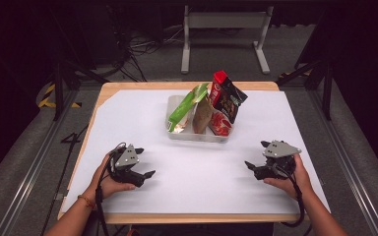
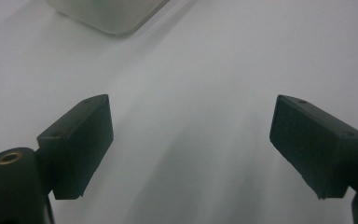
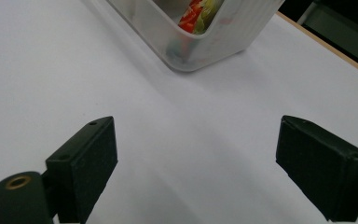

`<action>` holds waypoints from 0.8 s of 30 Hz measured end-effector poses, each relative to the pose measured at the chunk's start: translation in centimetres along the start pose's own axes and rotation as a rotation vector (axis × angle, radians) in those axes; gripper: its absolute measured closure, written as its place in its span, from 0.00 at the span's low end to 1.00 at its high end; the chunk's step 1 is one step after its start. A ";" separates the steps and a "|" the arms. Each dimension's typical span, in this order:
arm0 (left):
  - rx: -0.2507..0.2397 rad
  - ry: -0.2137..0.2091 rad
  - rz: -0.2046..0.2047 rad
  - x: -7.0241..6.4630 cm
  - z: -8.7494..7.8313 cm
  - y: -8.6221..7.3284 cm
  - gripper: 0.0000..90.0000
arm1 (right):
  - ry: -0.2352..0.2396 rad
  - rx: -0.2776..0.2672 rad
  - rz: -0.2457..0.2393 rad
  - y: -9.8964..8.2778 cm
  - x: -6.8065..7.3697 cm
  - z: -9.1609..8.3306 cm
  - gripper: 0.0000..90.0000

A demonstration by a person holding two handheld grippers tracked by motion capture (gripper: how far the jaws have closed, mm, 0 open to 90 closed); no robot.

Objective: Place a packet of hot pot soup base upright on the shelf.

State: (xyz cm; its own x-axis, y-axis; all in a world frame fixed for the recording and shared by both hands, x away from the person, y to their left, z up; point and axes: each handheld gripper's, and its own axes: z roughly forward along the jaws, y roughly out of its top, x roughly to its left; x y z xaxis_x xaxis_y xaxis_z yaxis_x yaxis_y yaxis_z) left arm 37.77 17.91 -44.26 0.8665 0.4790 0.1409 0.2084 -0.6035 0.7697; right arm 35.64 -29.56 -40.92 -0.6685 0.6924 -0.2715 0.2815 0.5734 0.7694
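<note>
A person's two hands rest on a white-covered table [image 1: 142, 123], each holding a gripper with nothing between its jaws. The left gripper [image 1: 145, 173], at about 8 o'clock from the table's centre, stands with its jaws spread wide; in the left gripper view they frame bare white surface, with a corner of the clear plastic tray [image 2: 109, 16] at 11 o'clock. The right gripper [image 1: 257, 158], at about 4 o'clock from centre, is likewise wide apart, its jaws pointing inward toward the middle of the table; the right gripper view shows the tray's near corner at 12 o'clock, well apart from the jaws. The tray sits at 12 o'clock from the table's centre, toward the far edge, and carries three snack packets standing on end: a green bag [image 1: 186, 109] leaning at the left, a brown-and-orange bag [image 1: 203, 117] in the middle, and a red-and-black bag [image 1: 226, 101] tilted at the right. Both grippers lie well clear of the tray.
</note>
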 end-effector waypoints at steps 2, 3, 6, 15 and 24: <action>0.003 -0.002 0.004 -0.1 0.0 0.0 0.16 | -0.001 0.005 -0.001 -0.6 0.1 -0.1 0.14; 0.003 -0.003 0.004 0.0 0.0 0.0 0.16 | -0.001 0.005 -0.001 -0.6 0.1 -0.1 0.14; 0.001 -0.001 0.000 0.0 0.0 0.0 0.16 | -0.012 0.001 0.012 -1.1 0.2 -0.3 0.14; 0.000 -0.002 0.002 0.0 0.0 0.0 0.16 | -0.012 -0.025 0.059 -2.7 0.0 -1.3 0.14; -0.001 -0.003 -0.004 0.1 0.0 -0.1 0.16 | -0.029 -0.058 0.111 -4.1 -0.3 -2.4 0.14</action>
State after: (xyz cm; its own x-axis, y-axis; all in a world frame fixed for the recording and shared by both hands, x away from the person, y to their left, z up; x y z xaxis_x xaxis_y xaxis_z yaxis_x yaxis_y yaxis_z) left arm 37.83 18.02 -44.31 0.8672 0.4790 0.1358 0.2113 -0.6010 0.7708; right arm 33.08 -33.20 -42.62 -0.6150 0.7631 -0.1988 0.3121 0.4671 0.8273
